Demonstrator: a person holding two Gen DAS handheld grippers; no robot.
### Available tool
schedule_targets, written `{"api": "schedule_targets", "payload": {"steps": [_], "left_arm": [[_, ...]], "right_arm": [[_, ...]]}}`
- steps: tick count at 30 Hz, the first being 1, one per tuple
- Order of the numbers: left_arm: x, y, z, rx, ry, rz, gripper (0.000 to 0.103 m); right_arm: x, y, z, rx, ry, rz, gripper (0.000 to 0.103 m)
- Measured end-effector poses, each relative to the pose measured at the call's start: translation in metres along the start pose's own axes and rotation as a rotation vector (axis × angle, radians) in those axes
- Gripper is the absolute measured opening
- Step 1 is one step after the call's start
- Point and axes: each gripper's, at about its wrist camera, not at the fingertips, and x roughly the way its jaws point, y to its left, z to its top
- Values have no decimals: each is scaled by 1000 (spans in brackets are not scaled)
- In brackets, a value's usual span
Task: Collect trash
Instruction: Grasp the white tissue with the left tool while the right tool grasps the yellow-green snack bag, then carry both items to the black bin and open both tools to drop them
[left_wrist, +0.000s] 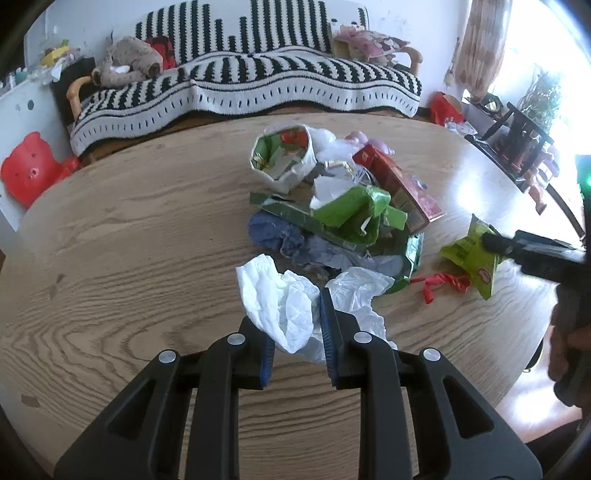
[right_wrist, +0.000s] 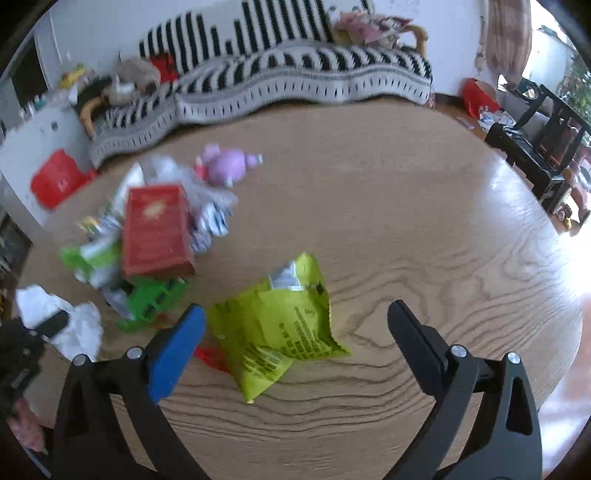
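Observation:
My left gripper (left_wrist: 288, 310) is shut on a crumpled white plastic bag (left_wrist: 273, 295), pinched between its blue pads at the near edge of the trash pile. A yellow-green snack bag (right_wrist: 280, 332) lies flat on the wooden table (right_wrist: 406, 240), between the wide-apart fingers of my open right gripper (right_wrist: 295, 308); the pads do not touch it. The left wrist view shows the same snack bag (left_wrist: 469, 254) at the right, partly under a finger (left_wrist: 532, 249) of the right gripper. Beside it lies a red balloon scrap (left_wrist: 439, 282).
The pile holds a red box (left_wrist: 399, 184), green cartons (left_wrist: 351, 214), a blue-grey crumpled rag (left_wrist: 280, 236) and a pink toy (right_wrist: 229, 166). A sofa with a striped blanket (left_wrist: 240, 74) stands behind the table. Dark furniture (right_wrist: 535, 140) stands at the far right.

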Motion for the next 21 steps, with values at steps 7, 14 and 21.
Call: {"api": "schedule_targets", "payload": {"steps": [7,14,21], "left_arm": [[2,-3,0,10,10,-11,21],[1,-2,4,-2,3,-17,21],[-5,-29,21,-16,-23,-71,21]], "right_arm": [[22,5,-3,-17,47,3,65],[1,8,1,-16,-12,5,56],[-32,-4,-2,0,-79,21,50]]}}
